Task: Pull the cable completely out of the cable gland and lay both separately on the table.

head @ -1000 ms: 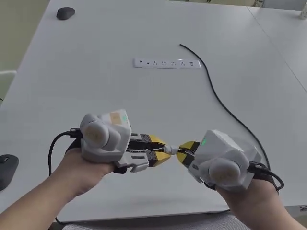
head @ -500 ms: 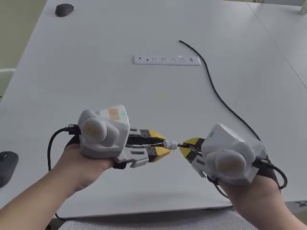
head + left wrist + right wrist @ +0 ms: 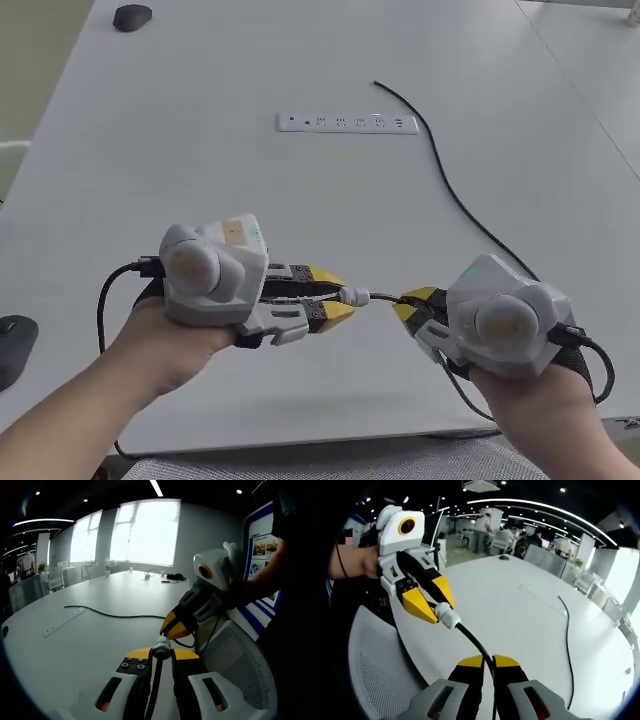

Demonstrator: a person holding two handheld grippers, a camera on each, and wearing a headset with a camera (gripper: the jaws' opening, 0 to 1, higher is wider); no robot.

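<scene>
Above the table's near edge I hold a white cable gland with a black cable running out of it. My left gripper is shut on the gland, its yellow fingertips clamped round it. To the right, my right gripper is shut on the cable, a short stretch away from the gland. The cable spans the gap between the two grippers and its tail hangs down behind the right hand.
A white power strip lies mid-table, with a long black cord curving from it toward the right edge. A dark mouse sits far left at the back and another dark object at the left edge. A mesh chair is below.
The right gripper has moved right, away from the left one, drawing more black cable out of the gland. The gap between the grippers has widened. The left gripper has stayed about in place.
</scene>
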